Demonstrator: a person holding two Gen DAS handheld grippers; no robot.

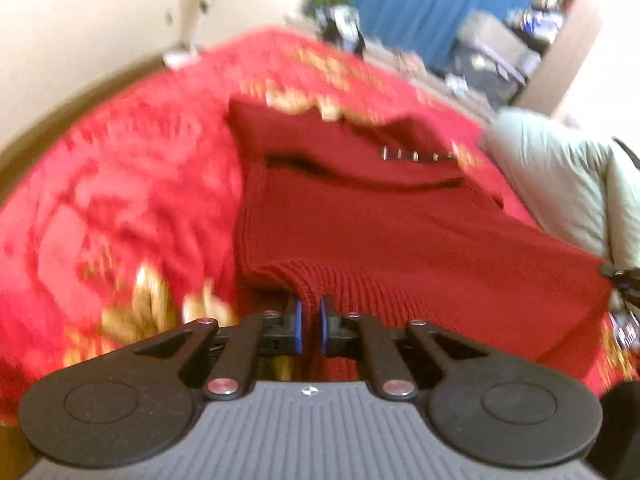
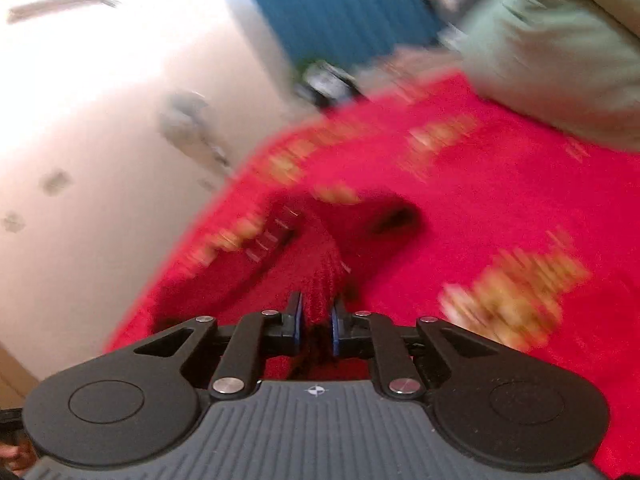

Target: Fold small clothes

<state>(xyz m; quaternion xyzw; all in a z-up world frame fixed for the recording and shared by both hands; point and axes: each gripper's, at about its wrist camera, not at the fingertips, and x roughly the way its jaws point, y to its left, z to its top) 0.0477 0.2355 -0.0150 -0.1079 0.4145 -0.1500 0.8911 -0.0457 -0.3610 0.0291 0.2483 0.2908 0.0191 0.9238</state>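
Observation:
A dark red knitted garment (image 1: 400, 232) lies spread on a bright red blanket (image 1: 120, 200) with gold patterns. My left gripper (image 1: 311, 312) is shut on the garment's ribbed near edge. In the right wrist view the same garment (image 2: 320, 264) stretches away from my right gripper (image 2: 318, 316), which is shut on a bunched ribbed part of it. A row of small shiny fasteners (image 1: 416, 156) shows near the garment's far end. Both views are blurred by motion.
A pale green cushion or bedding (image 1: 560, 176) lies at the right of the blanket, also in the right wrist view (image 2: 552, 56). A cream wall (image 2: 100, 120) is on the left. A blue curtain (image 1: 420, 0) and clutter stand beyond the bed.

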